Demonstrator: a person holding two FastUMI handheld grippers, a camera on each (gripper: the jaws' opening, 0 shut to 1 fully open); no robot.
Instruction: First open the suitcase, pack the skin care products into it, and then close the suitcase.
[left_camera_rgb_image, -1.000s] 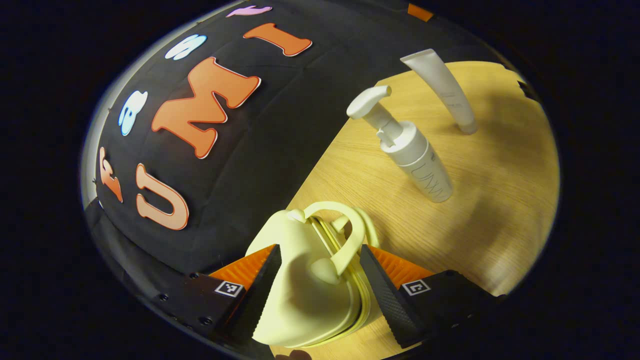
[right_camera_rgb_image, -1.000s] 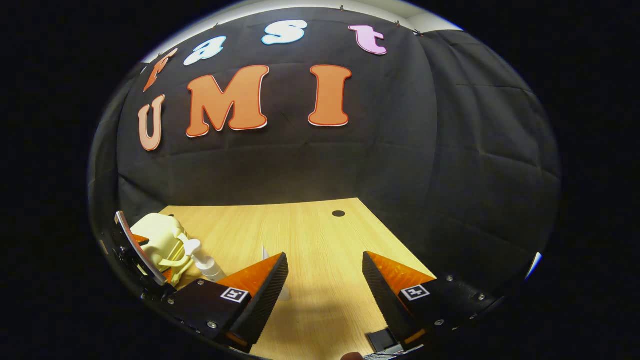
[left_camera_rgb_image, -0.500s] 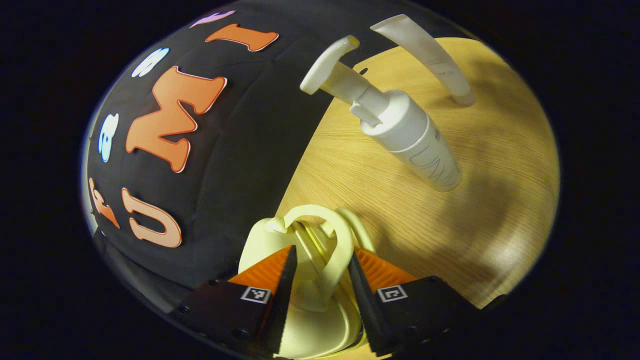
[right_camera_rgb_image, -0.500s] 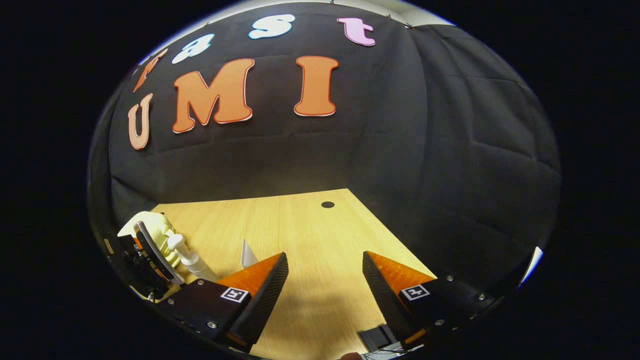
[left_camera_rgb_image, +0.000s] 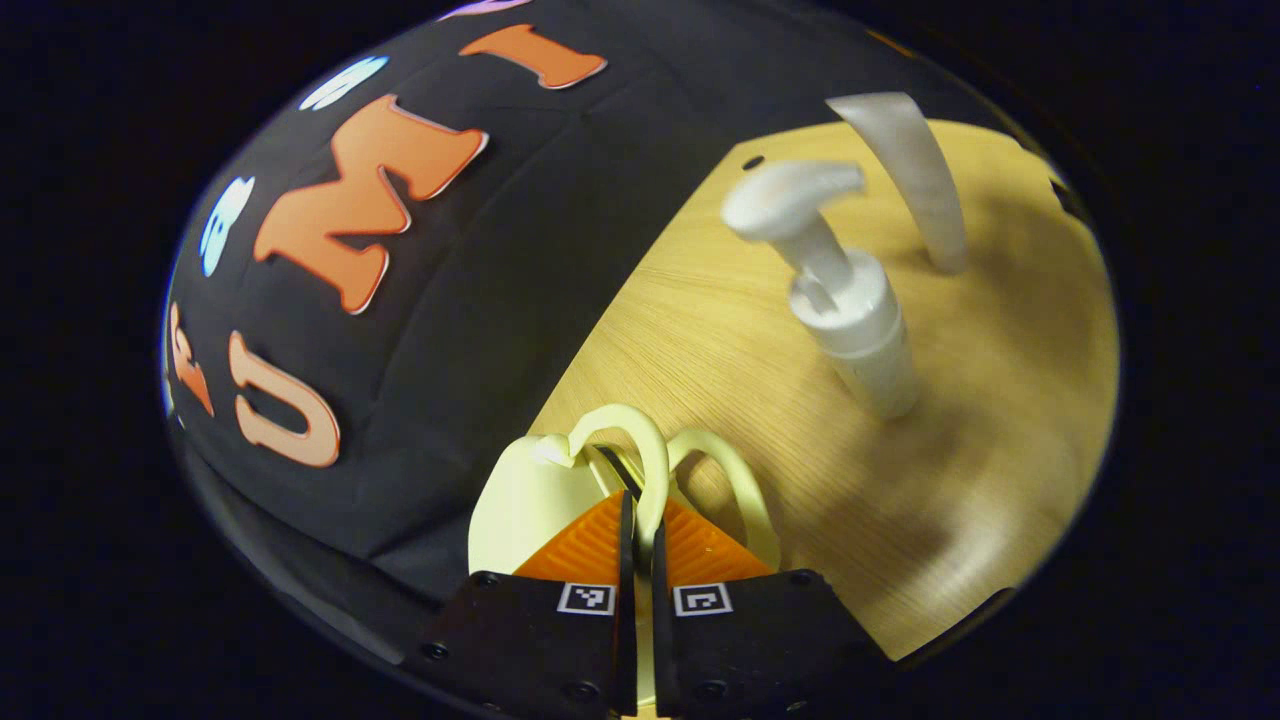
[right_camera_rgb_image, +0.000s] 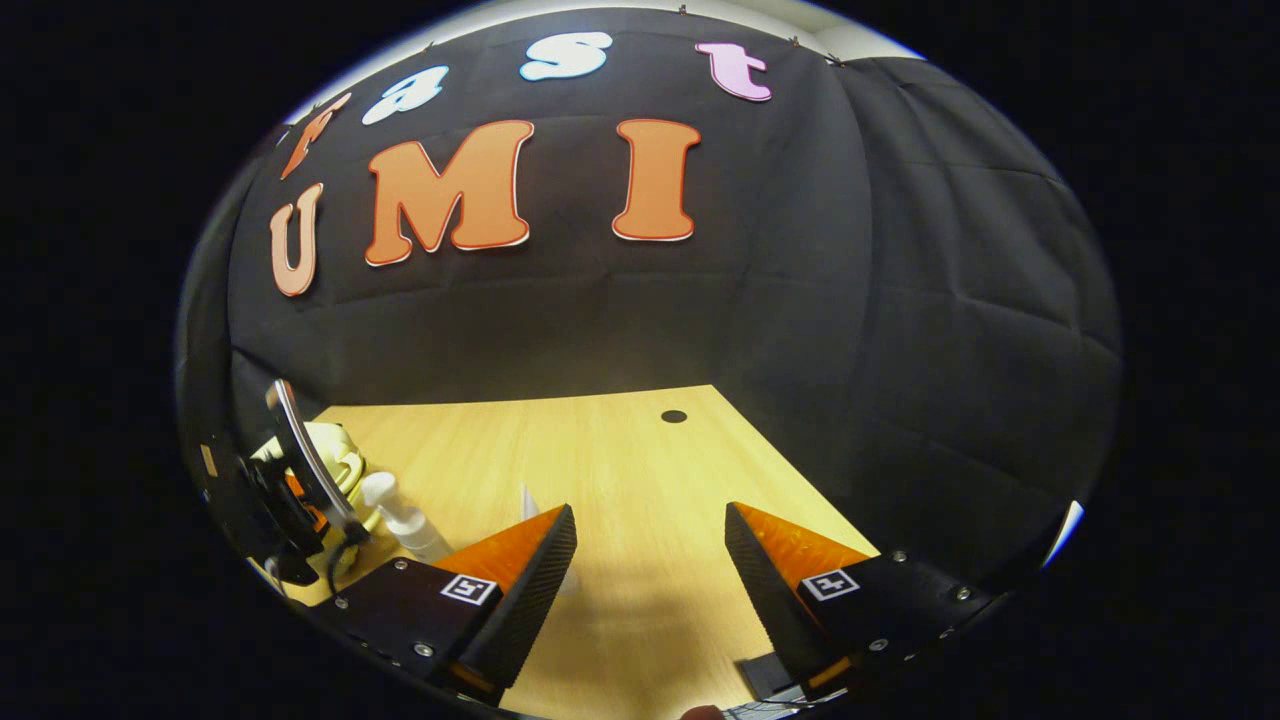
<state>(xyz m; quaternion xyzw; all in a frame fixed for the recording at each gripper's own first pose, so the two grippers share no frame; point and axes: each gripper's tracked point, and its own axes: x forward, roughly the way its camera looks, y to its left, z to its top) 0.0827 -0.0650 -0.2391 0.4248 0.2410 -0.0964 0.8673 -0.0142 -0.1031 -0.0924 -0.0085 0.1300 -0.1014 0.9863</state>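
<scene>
Left gripper view: left gripper (left_camera_rgb_image: 640, 520) pinched on the suitcase (left_camera_rgb_image: 520, 490) handle (left_camera_rgb_image: 640, 455). Beyond the suitcase, on the table (left_camera_rgb_image: 700, 330), pump bottle (left_camera_rgb_image: 850, 300), then tube (left_camera_rgb_image: 915, 170). Right gripper view: right gripper (right_camera_rgb_image: 650, 540) wide apart, holding nothing, well apart from the suitcase.
</scene>
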